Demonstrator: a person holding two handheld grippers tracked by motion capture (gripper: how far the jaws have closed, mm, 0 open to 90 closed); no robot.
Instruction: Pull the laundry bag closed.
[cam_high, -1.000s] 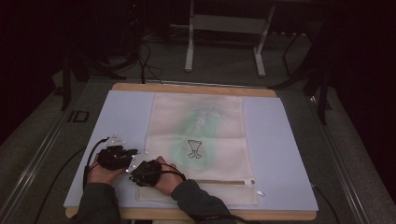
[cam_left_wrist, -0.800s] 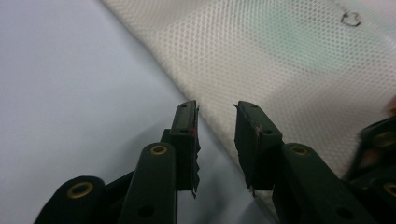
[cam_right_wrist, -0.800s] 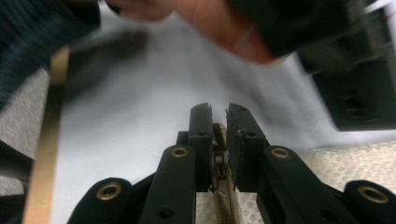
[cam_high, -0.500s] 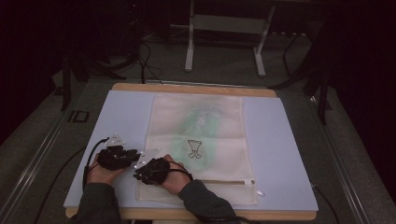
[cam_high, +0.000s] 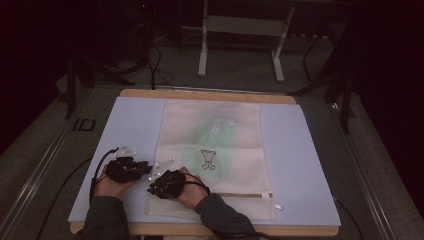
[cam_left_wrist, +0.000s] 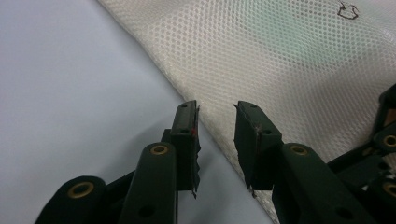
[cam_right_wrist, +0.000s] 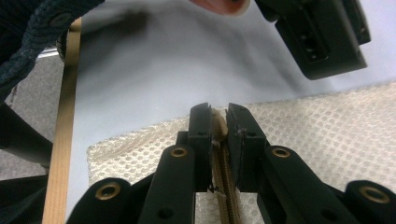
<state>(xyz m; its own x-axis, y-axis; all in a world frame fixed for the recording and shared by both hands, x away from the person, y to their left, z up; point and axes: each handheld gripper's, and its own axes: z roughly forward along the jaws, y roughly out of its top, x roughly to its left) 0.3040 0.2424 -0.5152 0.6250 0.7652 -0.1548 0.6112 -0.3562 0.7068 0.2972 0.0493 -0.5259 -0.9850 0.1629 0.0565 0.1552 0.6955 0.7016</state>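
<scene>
A cream mesh bag (cam_high: 215, 135) with a green patch and a small dark print lies flat on the pale blue mat (cam_high: 310, 165). A zipper (cam_high: 240, 195) runs along its near edge. My right gripper (cam_high: 152, 189) points left at the bag's near left corner. In the right gripper view it (cam_right_wrist: 218, 114) is shut on the tan zipper pull (cam_right_wrist: 218, 125), with the zipper tape (cam_right_wrist: 225, 182) running back between the jaws. My left gripper (cam_high: 147, 167) rests just left of the bag. In the left gripper view it (cam_left_wrist: 215, 112) is open over the bag's (cam_left_wrist: 280, 56) edge, gripping nothing.
The mat lies on a wooden table whose far edge (cam_high: 200, 93) and near edge (cam_right_wrist: 65, 116) show. Cables and a metal stand (cam_high: 240, 45) occupy the dark floor beyond. A small white tag (cam_high: 277, 206) lies by the bag's near right corner.
My right hand has slid a little to the right along the bag's near edge, still shut on the zipper pull. The left hand has stayed in place.
</scene>
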